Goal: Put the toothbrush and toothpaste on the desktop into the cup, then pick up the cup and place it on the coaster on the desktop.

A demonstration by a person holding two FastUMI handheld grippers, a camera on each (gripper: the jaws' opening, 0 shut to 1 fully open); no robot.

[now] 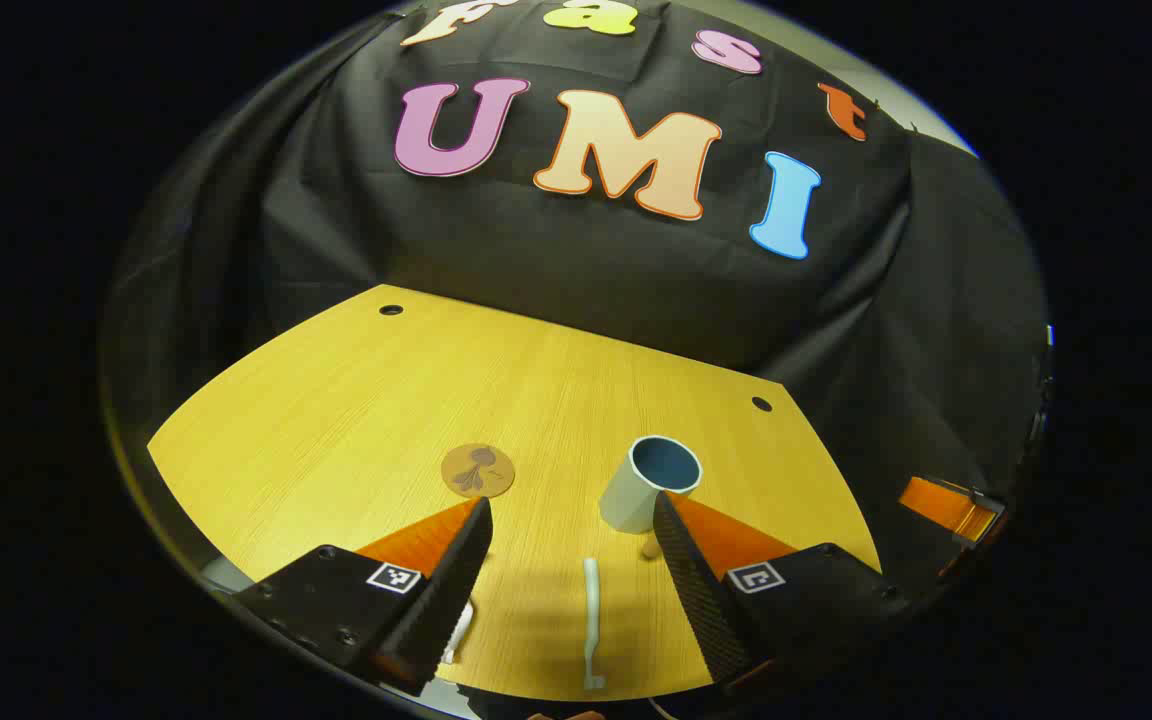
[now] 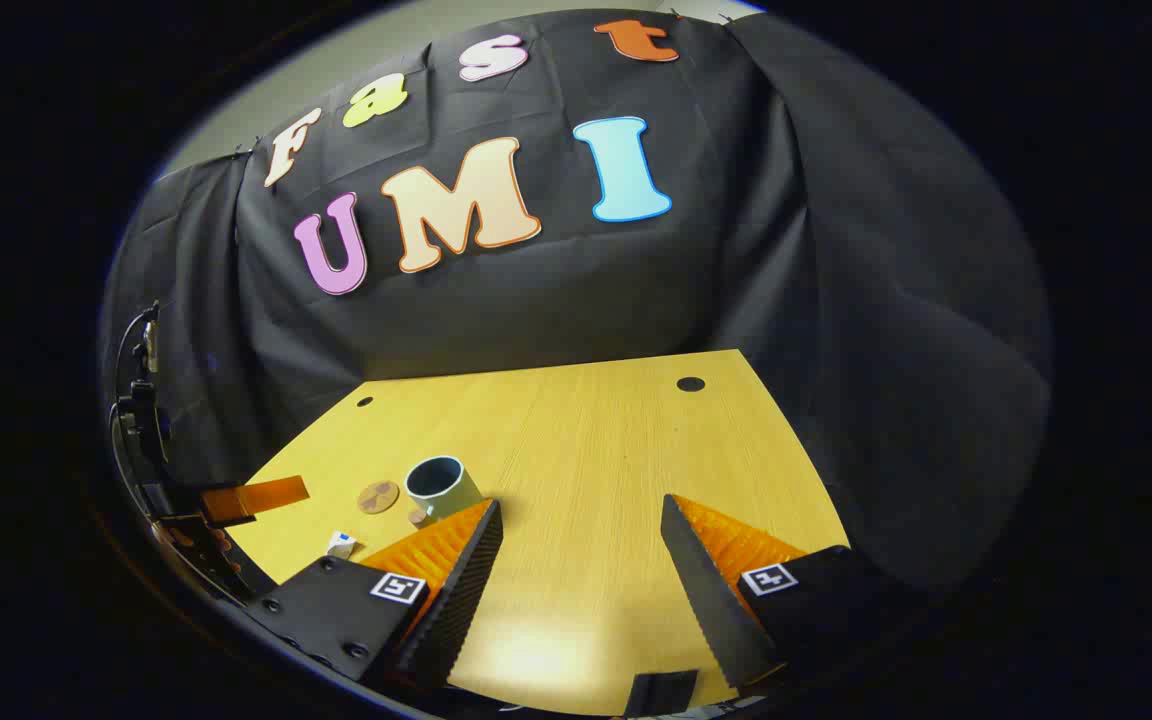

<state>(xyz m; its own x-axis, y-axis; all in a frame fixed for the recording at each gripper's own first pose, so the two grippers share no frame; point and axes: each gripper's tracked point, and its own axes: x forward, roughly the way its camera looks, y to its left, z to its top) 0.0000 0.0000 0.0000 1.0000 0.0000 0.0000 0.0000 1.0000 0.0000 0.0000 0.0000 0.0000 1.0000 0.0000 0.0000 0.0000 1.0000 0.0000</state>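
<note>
Yellow wooden desktop [image 1: 356, 420] fills the left gripper view's middle: the left gripper [image 1: 572, 520] gapes, empty, above the toothbrush [image 1: 591, 620] at bottom centre, with the cup [image 1: 650, 485] centre-right and the coaster [image 1: 477, 470] centre-left. Across the right gripper view, the right gripper [image 2: 581, 520] is spread wide over bare wood, cup [image 2: 441, 486] and coaster [image 2: 378, 496] at lower left.

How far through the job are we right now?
Nothing looks done: the white toothbrush lies on the yellow wooden desktop between the open left gripper, the blue-lined white cup looks empty, apart from the round brown coaster. The open right gripper holds nothing. Everything remains.
</note>
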